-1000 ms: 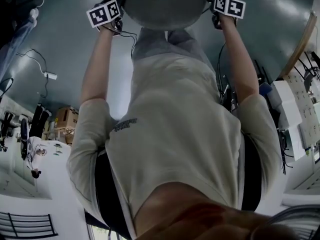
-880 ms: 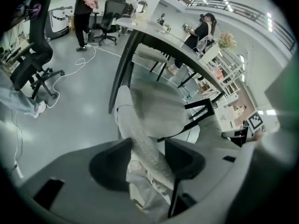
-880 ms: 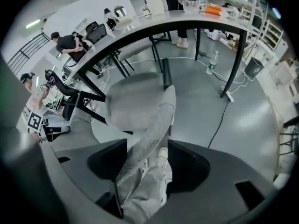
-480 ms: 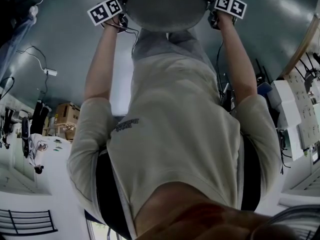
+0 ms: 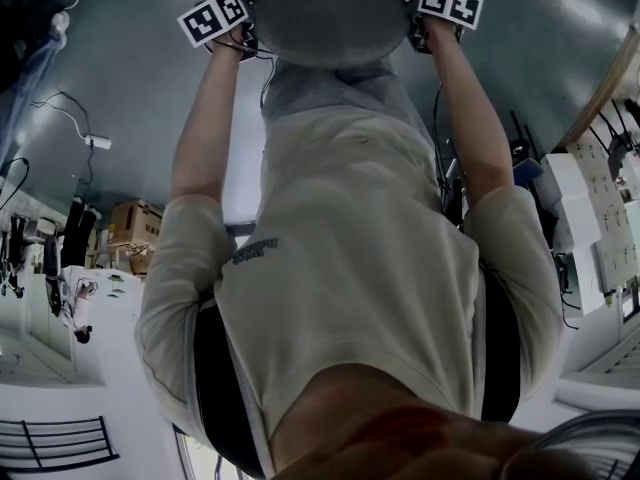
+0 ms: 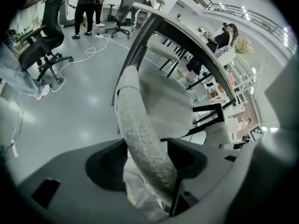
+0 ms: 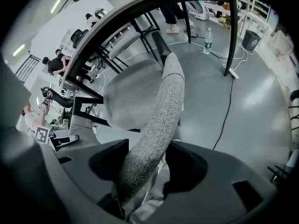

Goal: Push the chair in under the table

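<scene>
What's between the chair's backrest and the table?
Only the chair's own grey seat, which shows in the left gripper view. It runs from the backrest toward the table.

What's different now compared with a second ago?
Both claws moved toward the head view's top edge, down over the chair back. The left claw has just been opening, the right claw closing a little; the chair back sits between each one's jaws, unclamped. The person stands as before.
</scene>
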`<state>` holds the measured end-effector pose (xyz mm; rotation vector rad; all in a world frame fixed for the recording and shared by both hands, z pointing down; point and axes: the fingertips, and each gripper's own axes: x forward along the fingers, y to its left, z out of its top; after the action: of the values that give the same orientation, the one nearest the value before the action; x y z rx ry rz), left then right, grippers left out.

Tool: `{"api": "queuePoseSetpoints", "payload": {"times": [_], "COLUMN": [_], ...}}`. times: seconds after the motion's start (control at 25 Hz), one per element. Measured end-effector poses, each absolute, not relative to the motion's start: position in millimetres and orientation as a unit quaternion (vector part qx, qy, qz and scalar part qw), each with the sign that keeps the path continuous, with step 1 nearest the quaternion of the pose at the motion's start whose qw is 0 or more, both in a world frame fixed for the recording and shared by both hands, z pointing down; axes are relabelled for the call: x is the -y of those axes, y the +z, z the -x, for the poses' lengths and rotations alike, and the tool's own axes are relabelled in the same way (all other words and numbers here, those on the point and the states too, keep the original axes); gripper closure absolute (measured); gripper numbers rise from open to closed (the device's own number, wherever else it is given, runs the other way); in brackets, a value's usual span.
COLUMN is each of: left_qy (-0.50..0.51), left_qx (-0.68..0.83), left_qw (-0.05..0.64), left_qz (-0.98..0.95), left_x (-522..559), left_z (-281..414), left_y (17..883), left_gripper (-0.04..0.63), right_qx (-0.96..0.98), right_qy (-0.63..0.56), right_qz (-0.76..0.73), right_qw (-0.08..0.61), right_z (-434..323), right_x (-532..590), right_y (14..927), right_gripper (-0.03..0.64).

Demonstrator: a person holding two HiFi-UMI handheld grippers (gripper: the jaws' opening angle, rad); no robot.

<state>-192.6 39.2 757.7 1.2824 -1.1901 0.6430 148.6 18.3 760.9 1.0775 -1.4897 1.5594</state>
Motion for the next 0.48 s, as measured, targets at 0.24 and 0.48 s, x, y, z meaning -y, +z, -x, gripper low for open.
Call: {"api": "queuePoseSetpoints", "payload": {"times": [0.24, 0.48], "left_qy": [0.318, 0.346], "left_qx": [0.52, 0.52], "left_qw": [0.577, 0.565], "left_qz": [-0.544, -0.539], "left_x": [-41.2, -40.1], "left_z": [191.6, 205.2], "left_y": [757.2, 757.1], "left_gripper": [0.366, 0.377], "right_qx": [0.575, 0.572], "right_qy": [0.595, 0.582], "right_qz": [-0.426, -0.429], "right_qw": [0.365, 0.386], "right_z": [-154.4, -144.1], "right_x": [-18.8, -18.3], "right_y": [761.4, 763.6], "right_gripper": [0.403, 0.419]}}
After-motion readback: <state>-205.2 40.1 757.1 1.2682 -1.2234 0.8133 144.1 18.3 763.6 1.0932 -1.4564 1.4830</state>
